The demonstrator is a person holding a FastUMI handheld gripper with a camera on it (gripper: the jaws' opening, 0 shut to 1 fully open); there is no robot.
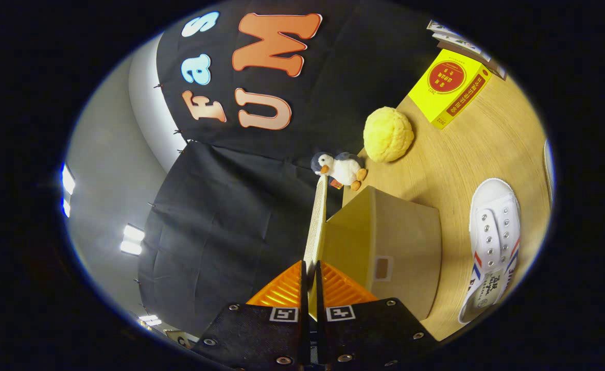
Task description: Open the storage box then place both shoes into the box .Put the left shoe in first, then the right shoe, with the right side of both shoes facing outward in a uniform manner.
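The view is rolled sideways, so the wooden table (467,154) runs up the right. A beige storage box (395,242) stands on it just ahead of the fingers. Its lid (316,216) is seen edge-on as a thin pale strip, raised away from the box body. My gripper (310,275) is shut on the near end of that lid, one finger on each face. A white canvas shoe (493,247) with red and blue stripes lies on the table beside the box. A pale sliver (548,159) beyond it may be the second shoe.
A yellow plush ball (388,134) and a small penguin toy (341,167) sit beyond the box near the black cloth wall. A yellow book (449,93) and a stack of other books (462,44) lie farther along the table.
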